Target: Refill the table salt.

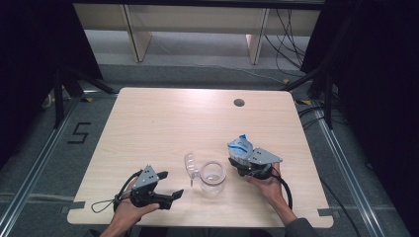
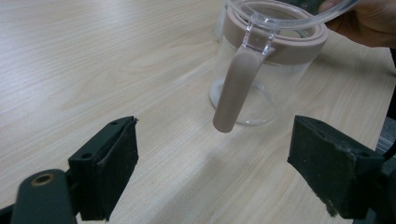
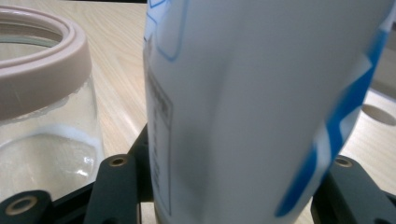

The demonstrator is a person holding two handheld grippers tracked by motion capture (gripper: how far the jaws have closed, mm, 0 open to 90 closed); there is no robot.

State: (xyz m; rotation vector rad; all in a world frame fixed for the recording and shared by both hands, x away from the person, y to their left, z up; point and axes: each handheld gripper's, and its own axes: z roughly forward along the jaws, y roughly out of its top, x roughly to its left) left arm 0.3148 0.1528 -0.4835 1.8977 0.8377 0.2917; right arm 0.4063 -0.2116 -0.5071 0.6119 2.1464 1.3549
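Beside jar [image 1: 213, 177], pouch [image 1: 239, 147] (gripped).

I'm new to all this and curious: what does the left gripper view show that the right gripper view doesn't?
Left gripper view alone: the jar's beige handle, its clear lid hinged open, and the left tool with jaws wide apart, nothing between them. Right gripper view alone: a white and blue pouch clamped in the right tool, and a hole in the table. Both: the glass jar with its beige rim, on the wooden table.
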